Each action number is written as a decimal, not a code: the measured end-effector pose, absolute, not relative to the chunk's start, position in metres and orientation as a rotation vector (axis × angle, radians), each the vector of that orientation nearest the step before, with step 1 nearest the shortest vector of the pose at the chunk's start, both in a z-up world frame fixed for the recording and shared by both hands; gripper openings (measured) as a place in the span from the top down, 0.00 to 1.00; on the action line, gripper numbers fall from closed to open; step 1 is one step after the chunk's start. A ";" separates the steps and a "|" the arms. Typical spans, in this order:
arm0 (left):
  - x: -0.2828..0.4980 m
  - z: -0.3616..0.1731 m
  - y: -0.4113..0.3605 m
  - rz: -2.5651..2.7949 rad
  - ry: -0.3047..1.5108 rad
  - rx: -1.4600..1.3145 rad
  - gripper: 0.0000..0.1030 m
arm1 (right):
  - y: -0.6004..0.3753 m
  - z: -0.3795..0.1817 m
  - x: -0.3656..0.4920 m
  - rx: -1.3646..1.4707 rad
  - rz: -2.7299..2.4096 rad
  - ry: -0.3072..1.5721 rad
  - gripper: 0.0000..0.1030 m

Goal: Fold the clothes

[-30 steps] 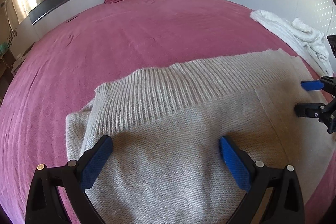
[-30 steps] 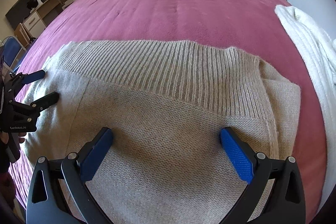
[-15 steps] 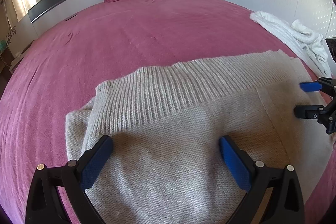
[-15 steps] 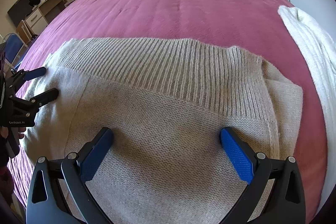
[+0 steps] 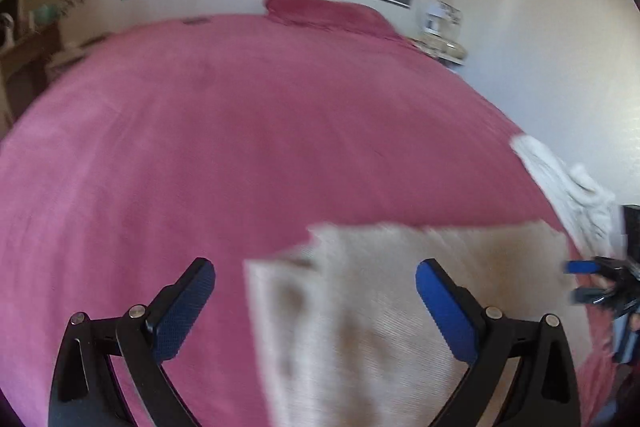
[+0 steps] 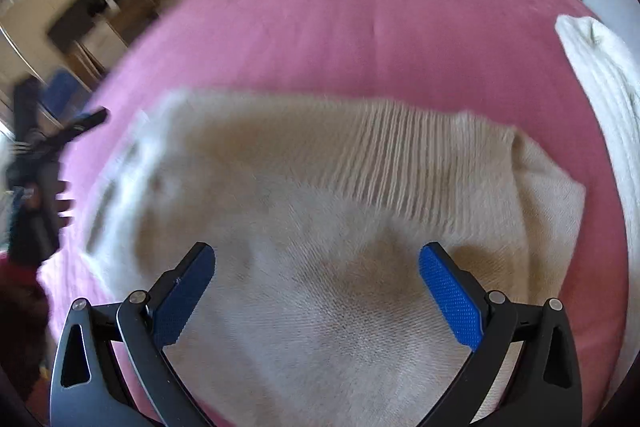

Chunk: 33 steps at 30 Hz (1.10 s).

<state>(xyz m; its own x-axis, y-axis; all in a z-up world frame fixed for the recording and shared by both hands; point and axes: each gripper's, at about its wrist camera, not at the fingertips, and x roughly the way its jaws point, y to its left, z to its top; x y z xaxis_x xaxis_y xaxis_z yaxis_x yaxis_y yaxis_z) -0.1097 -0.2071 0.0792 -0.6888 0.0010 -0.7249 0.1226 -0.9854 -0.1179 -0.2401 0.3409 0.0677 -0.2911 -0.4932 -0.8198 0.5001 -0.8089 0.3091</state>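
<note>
A beige knit sweater (image 6: pixel 320 227) lies folded on the pink bed, its ribbed band towards the far side. It also shows blurred in the left wrist view (image 5: pixel 380 307). My left gripper (image 5: pixel 316 301) is open and empty, above the sweater's left edge and the bedspread. My right gripper (image 6: pixel 316 285) is open and empty, above the sweater's near part. The right gripper shows at the right edge of the left wrist view (image 5: pixel 592 281). The left gripper shows blurred at the left edge of the right wrist view (image 6: pixel 76 135).
The pink bedspread (image 5: pixel 240 147) covers the bed. A white knit garment (image 6: pixel 604 95) lies at the bed's right edge, also in the left wrist view (image 5: pixel 568 183). A pink pillow (image 5: pixel 324 13) lies by the headboard. A nightstand (image 5: pixel 440 35) stands at the far right.
Both grippers have moved quickly, so both views are blurred. The left gripper has swung left, off the sweater's middle to its left edge. Both stay open.
</note>
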 end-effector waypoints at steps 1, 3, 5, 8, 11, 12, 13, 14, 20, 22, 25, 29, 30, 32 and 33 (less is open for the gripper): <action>-0.119 0.082 -0.218 -2.802 0.206 1.210 0.00 | 0.349 0.076 -0.243 1.318 -2.153 -0.017 0.00; -0.133 0.085 -0.225 -2.793 0.174 1.220 0.00 | 0.357 0.090 -0.256 1.284 -2.206 -0.073 0.00; -0.137 0.092 -0.229 -2.806 0.146 1.247 0.00 | 0.354 0.099 -0.265 1.262 -2.246 -0.137 0.00; -0.143 0.079 -0.199 -2.848 0.105 1.326 0.00 | 0.340 0.100 -0.278 1.240 -2.238 -0.197 0.00; -0.157 0.060 -0.164 -2.866 0.096 1.420 0.00 | 0.316 0.090 -0.299 1.235 -2.128 -0.236 0.00; -0.157 0.055 -0.157 -2.858 0.086 1.448 0.00 | 0.307 0.086 -0.306 1.233 -2.091 -0.249 0.00; -0.157 0.050 -0.149 -2.850 0.076 1.475 0.00 | 0.299 0.083 -0.314 1.230 -2.055 -0.261 0.00; -0.157 0.045 -0.142 -2.842 0.066 1.503 0.00 | 0.292 0.077 -0.319 1.240 -2.019 -0.266 0.00; -0.151 0.022 -0.142 -2.802 0.134 1.593 0.00 | 0.292 0.043 -0.344 1.350 -1.980 -0.311 0.00; -0.136 0.037 -0.152 -2.838 0.167 1.506 0.00 | 0.311 0.053 -0.347 1.301 -1.974 -0.419 0.00; -0.112 0.056 -0.163 -2.873 0.185 1.410 0.00 | 0.343 0.073 -0.347 1.232 -2.043 -0.484 0.00; -0.091 0.063 -0.174 -2.878 0.188 1.386 0.00 | 0.379 0.085 -0.334 1.289 -2.099 -0.428 0.00; -0.089 0.060 -0.175 -2.868 0.187 1.399 0.00 | 0.384 0.082 -0.332 1.291 -2.064 -0.463 0.00; -0.092 0.052 -0.180 -2.848 0.203 1.420 0.00 | 0.393 0.075 -0.327 1.294 -1.991 -0.532 0.00; -0.090 0.047 -0.181 -2.837 0.215 1.432 0.00 | 0.398 0.072 -0.324 1.294 -1.954 -0.566 0.00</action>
<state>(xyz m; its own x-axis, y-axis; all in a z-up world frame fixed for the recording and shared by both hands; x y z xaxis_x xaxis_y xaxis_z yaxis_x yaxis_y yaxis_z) -0.0904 -0.1815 0.0473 -0.5951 0.0993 -0.7975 0.0220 -0.9900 -0.1396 -0.3243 0.3979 0.0718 -0.2425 -0.7604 -0.6026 0.3204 -0.6490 0.6900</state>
